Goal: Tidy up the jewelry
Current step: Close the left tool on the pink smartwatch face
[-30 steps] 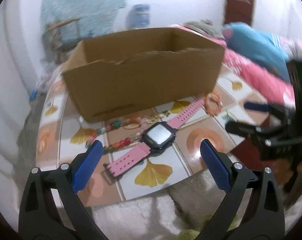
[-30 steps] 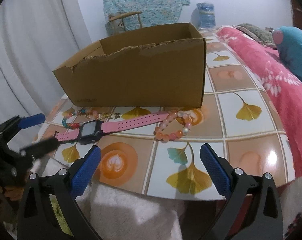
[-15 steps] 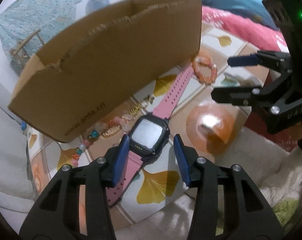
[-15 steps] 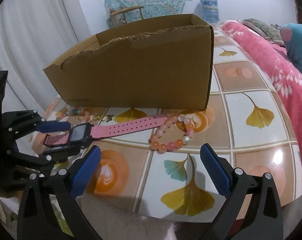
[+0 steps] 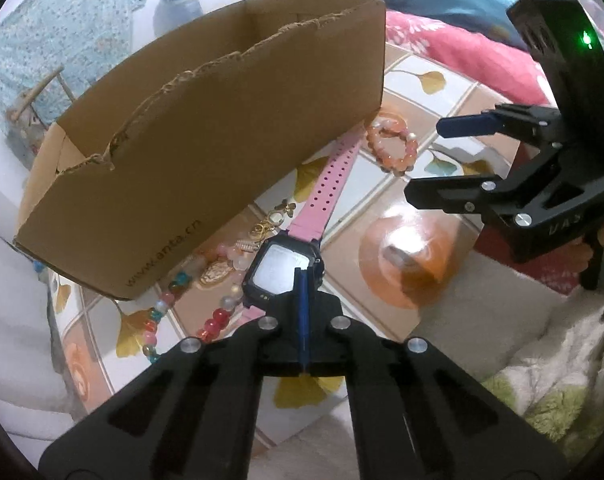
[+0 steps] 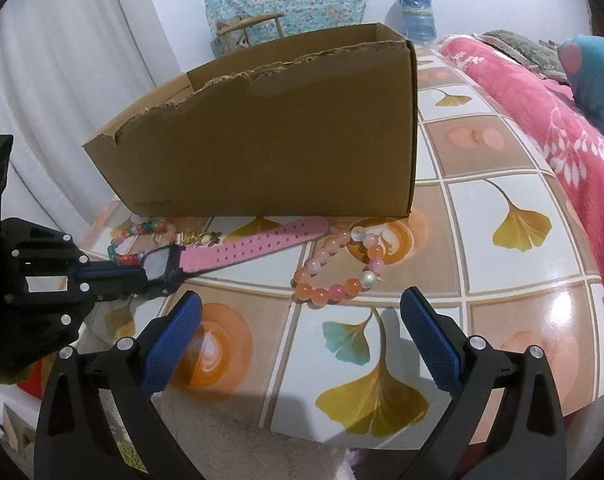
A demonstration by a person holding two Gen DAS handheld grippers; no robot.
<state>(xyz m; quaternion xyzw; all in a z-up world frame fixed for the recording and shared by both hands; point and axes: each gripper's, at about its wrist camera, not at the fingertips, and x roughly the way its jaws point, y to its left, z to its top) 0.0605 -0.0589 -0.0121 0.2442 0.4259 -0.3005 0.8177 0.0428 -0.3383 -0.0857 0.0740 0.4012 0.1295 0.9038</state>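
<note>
A pink watch (image 5: 326,188) with a black face lies on the tiled table (image 6: 498,264) in front of an open cardboard box (image 5: 205,136). My left gripper (image 5: 302,284) is shut on the watch's near strap just below the face; it also shows in the right wrist view (image 6: 133,276), shut on the watch (image 6: 253,246). A pink-orange bead bracelet (image 6: 338,270) lies right of the strap. A multicoloured bead string (image 5: 169,300) and a small gold chain (image 5: 269,220) lie by the box. My right gripper (image 6: 302,332) is open and empty, just in front of the bracelet.
The cardboard box (image 6: 277,140) stands at the middle of the table. A pink floral blanket (image 6: 542,112) and a blue cushion (image 6: 594,76) lie to the right. White cloth (image 6: 205,440) lies below the table's near edge. A water jug (image 6: 416,12) stands behind.
My left gripper has moved in over the watch and closed on its near strap. My right gripper has moved closer to the bead bracelet and stays open.
</note>
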